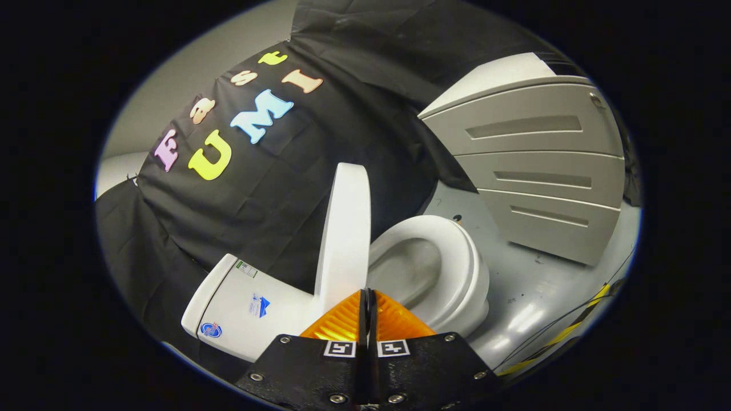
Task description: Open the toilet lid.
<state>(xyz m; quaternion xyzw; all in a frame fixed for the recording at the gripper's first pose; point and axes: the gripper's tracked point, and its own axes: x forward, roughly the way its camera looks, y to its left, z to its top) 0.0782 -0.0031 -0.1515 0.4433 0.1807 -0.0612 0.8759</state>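
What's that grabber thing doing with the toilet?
A person is holding a two-finger gripper to open a toilet lid. The lid already stands up, raised off the seat and leaning back toward the tank. The bowl is uncovered. The gripper's fingers are closed together with nothing between them, just in front of the lid's lower edge. A grey cabinet stands on the floor beyond the toilet.
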